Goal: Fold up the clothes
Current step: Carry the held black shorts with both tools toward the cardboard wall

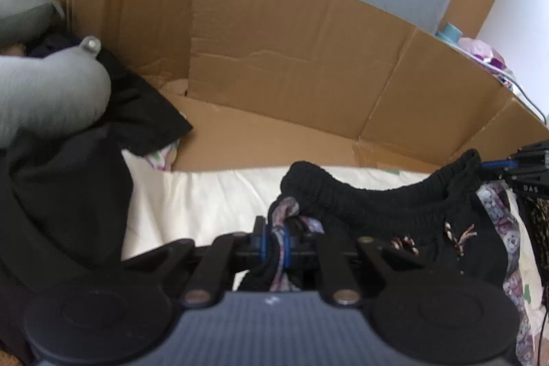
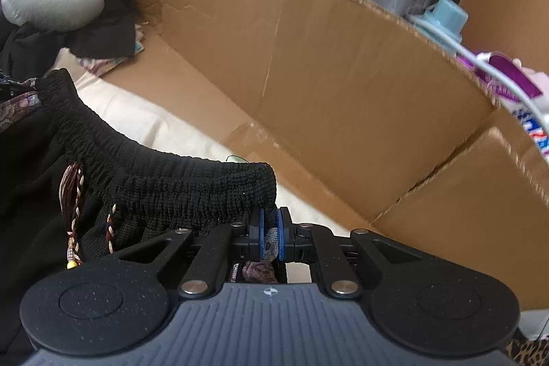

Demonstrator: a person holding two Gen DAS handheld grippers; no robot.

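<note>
Far off to the left of both grippers, a grey neck pillow lies on a heap of dark clothes; ahead of the fingers stands an open cardboard box, its flattened walls bare inside, with a cream sheet spread between it and the grippers. The left gripper is clamped on one end of the black garment with its patterned lining; the right gripper is clamped on the other end of the smocked waistband, stretched between them; beyond the box wall to the right sit a pale blue bottle cap and purple packaging.
</note>
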